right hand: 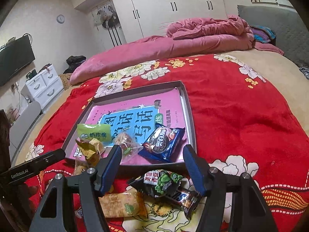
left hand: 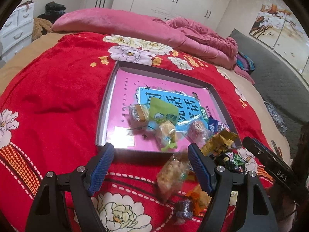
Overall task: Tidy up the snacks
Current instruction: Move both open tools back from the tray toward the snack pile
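A shallow grey tray (left hand: pixel 108 104) (right hand: pixel 187 104) lined with a pink and blue book cover lies on the red flowered blanket. In it are a green packet (left hand: pixel 163 110) (right hand: pixel 94 133), a blue cookie packet (right hand: pixel 164 143), clear-wrapped sweets (left hand: pixel 167 133) (right hand: pixel 125 141) and a gold wrapper (left hand: pixel 220 141). My left gripper (left hand: pixel 150 154) hovers open at the tray's near rim, above a clear packet of brittle (left hand: pixel 172 174) on the blanket. My right gripper (right hand: pixel 153 160) is open over loose snacks before the tray: a black-green packet (right hand: pixel 164 181), a dark bar (right hand: pixel 185 199) and an orange packet (right hand: pixel 121 203). No pad touches any of them.
A pink pillow (right hand: pixel 123 58) and a bunched pink quilt (right hand: pixel 208 32) lie at the far side of the bed. White wardrobes (right hand: pixel 173 9) stand behind, white drawers (right hand: pixel 44 85) and a television (right hand: pixel 15 61) to the left. A grey padded headboard (left hand: pixel 270 73) runs along the right.
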Motion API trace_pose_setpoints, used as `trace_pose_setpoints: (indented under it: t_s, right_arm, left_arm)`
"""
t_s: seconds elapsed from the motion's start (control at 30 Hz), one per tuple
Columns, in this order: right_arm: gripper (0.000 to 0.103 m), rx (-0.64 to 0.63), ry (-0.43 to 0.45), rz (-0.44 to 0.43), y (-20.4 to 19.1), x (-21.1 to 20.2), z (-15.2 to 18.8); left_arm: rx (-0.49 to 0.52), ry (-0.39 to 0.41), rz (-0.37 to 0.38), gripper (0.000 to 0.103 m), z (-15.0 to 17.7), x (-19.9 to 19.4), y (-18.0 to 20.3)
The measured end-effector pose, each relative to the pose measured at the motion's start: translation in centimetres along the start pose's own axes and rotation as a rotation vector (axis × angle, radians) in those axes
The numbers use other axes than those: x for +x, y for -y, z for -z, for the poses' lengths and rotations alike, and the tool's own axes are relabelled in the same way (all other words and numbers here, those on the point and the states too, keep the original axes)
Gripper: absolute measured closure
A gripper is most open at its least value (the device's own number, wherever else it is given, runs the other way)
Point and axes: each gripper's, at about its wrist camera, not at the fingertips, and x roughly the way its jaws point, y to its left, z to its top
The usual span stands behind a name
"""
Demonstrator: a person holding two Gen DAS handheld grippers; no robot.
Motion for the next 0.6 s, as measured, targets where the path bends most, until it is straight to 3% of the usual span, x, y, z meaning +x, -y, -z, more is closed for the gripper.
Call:
trace_pose_setpoints:
  t_s: [0.47,0.6]
  right_arm:
    - [0.037,-0.016,-0.011,-0.016,-0.7,-0.9,0.8]
    - [0.03,-0.02,-0.015,-0.02,-0.8,-1.1,1.0]
  left_arm:
    - [0.042,-0.026,0.023,0.022,1.6,-1.4,0.9]
    - [0.037,-0.038,0.019,0.022,2.1,-1.9,0.5]
